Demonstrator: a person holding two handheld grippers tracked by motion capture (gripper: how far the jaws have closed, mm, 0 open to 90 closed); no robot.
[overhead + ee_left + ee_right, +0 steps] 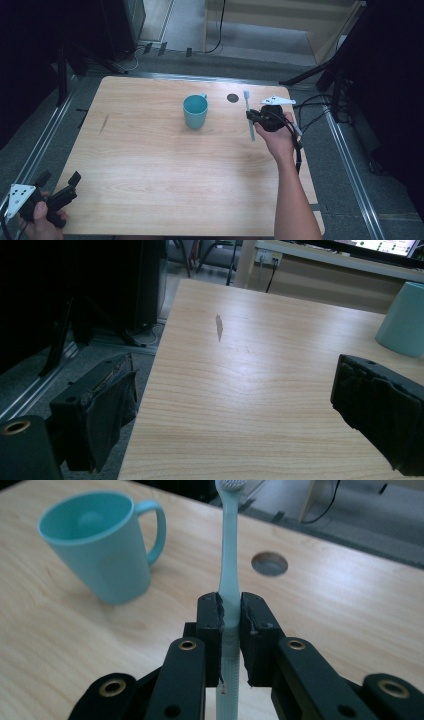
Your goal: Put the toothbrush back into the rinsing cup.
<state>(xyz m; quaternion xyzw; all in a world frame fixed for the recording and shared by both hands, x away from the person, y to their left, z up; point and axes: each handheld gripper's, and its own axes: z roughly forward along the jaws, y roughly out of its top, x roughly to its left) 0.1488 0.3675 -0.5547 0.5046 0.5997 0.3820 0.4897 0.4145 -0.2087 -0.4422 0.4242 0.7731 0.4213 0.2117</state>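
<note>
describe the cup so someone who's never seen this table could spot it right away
Start at the wooden table and look toward its far middle. The cup stands upright there, apart from the right gripper and its toothbrush. It is teal, open-topped, with one handle.

table: pale wood top with rounded corners, grain running left to right, bare over most of its face.
mug: teal, standing upright at the far middle, mouth open and nothing inside, handle turned to the far side.
hole: small, round and dark, cut through the top just right of the mug.
mark: thin dark streak on the wood, left side.
</note>
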